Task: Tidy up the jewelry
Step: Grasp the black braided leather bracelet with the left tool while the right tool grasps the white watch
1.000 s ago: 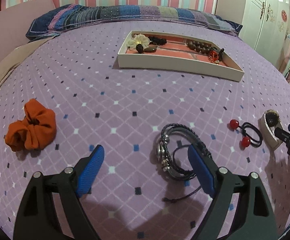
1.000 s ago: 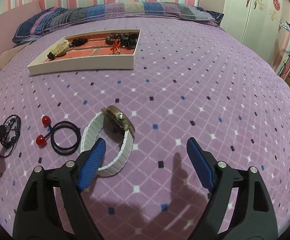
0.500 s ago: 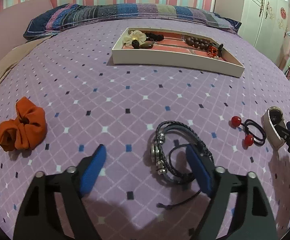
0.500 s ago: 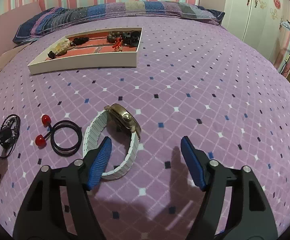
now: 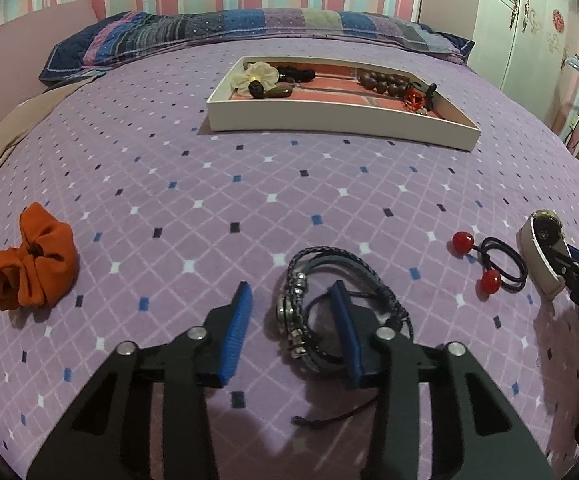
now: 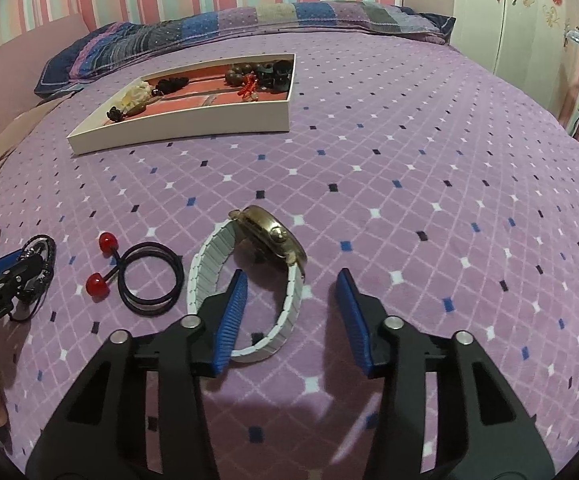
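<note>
A black braided bracelet [image 5: 309,280] with metal beads lies on the purple bedspread. My left gripper [image 5: 291,326] is partly closed around its beaded left side; the pads do not visibly touch it. A gold watch with a white band [image 6: 249,276] stands on edge. My right gripper [image 6: 291,316] is partly closed around the band's right side, not pinching it. A white jewelry tray [image 5: 341,118] with beads and a flower sits far back; it also shows in the right wrist view [image 6: 185,124].
A black hair tie with red balls [image 6: 145,276] lies between bracelet and watch; it also shows in the left wrist view [image 5: 497,264]. An orange scrunchie [image 5: 29,268] lies at the left. A striped pillow [image 5: 249,28] and a wardrobe [image 5: 529,20] are behind.
Both grippers have narrowed their jaws. The left one now straddles the bracelet's beaded side, the right one straddles the watch band. Both moved slightly forward.
</note>
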